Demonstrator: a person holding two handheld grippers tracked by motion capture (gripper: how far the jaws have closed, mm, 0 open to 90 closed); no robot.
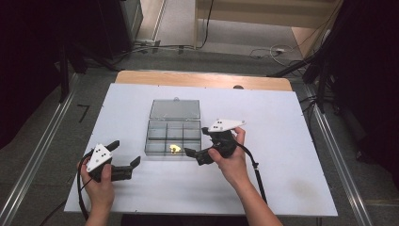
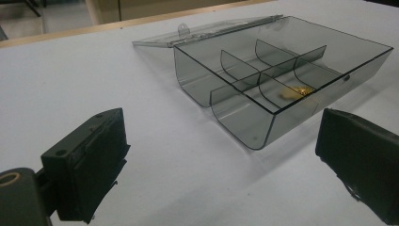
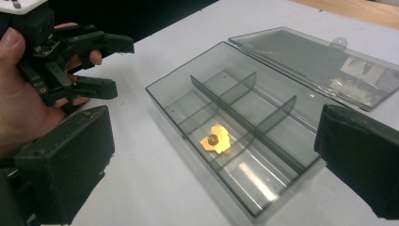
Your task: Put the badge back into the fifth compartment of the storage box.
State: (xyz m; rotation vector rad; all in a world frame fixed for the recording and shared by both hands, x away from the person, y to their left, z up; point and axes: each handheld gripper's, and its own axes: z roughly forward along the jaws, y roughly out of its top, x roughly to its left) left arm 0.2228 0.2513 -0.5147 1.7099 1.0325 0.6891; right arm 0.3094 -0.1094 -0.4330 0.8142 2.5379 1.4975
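The small gold metal piece (image 1: 175, 149) lies deposited in a front compartment of the clear lidded plastic box (image 1: 155, 141) at frame centre; right gripper (image 1: 197, 143) and left gripper (image 1: 126, 154) stand spread, empty, lid closing outstanding

Your table (image 1: 141, 188) has a white top with a strip of bare wood along its far edge. Near the middle, a little toward the far edge, you see a clear smoky compartment box (image 1: 173, 136) lying directly on it, its lid (image 1: 175, 109) folded flat toward that edge.
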